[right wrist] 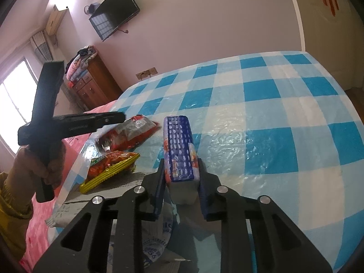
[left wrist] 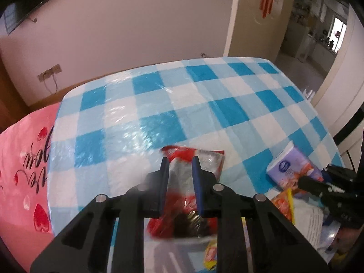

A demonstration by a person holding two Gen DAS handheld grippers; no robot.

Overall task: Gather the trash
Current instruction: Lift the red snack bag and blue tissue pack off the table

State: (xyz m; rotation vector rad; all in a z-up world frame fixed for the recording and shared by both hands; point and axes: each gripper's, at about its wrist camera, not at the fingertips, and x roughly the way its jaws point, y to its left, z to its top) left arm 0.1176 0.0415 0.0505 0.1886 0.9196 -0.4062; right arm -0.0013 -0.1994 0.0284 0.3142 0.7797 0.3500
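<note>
My left gripper (left wrist: 180, 162) is shut on a red and clear snack wrapper (left wrist: 195, 182) and holds it above the near edge of the blue-checked cloth (left wrist: 182, 104). The wrapper also shows in the right wrist view (right wrist: 129, 136), under the left gripper (right wrist: 113, 118). My right gripper (right wrist: 182, 163) is shut on a blue tissue pack (right wrist: 179, 150), which also shows in the left wrist view (left wrist: 293, 166) at the right. An orange and yellow snack packet (right wrist: 109, 168) lies on a newspaper (right wrist: 127, 182) below.
A pink bedspread with hearts (left wrist: 25, 159) lies to the left of the checked cloth. A wooden dresser (right wrist: 93, 84) and a wall television (right wrist: 113, 11) stand at the far left. A doorway (left wrist: 314, 34) opens at the far right.
</note>
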